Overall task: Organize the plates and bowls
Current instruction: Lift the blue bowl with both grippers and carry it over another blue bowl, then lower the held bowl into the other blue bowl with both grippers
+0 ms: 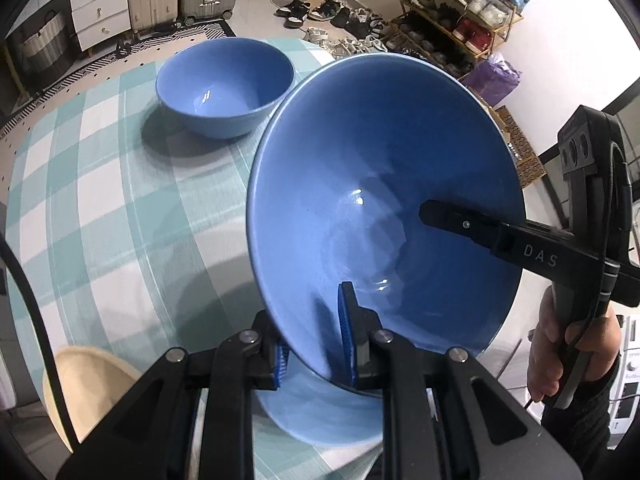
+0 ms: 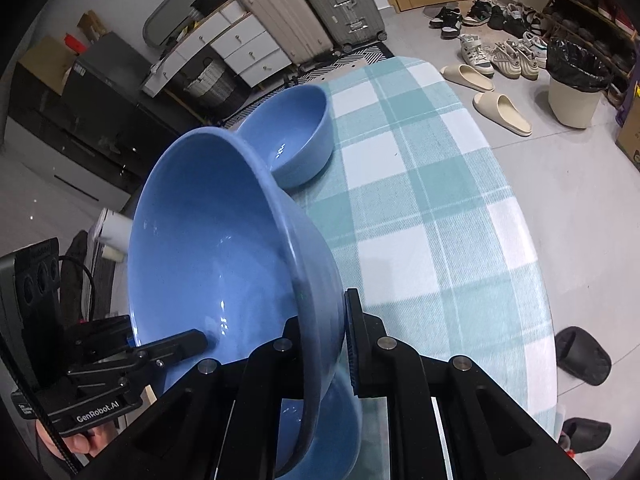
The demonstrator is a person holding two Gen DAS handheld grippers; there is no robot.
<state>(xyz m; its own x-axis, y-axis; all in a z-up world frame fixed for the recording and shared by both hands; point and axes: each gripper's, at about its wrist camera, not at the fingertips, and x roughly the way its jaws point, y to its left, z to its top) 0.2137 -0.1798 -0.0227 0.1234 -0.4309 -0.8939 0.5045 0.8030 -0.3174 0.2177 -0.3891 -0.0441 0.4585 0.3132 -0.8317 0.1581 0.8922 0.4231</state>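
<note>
We hold a large blue bowl (image 1: 384,200) tilted steeply above the near edge of the table (image 1: 100,208), which wears a teal and white checked cloth. Our left gripper (image 1: 316,332) is clamped on the bowl's lower rim, one blue-padded finger inside the wall and one outside. Our right gripper (image 2: 320,344) pinches the opposite side of the same rim, the wall wedged between its fingers. Directly beneath the tilted bowl, at the near edge, lies another blue dish (image 1: 320,408), whose shape we cannot make out. A smaller blue bowl (image 1: 225,85) stands upright toward the far edge of the table, well apart from the one we grip
</note>
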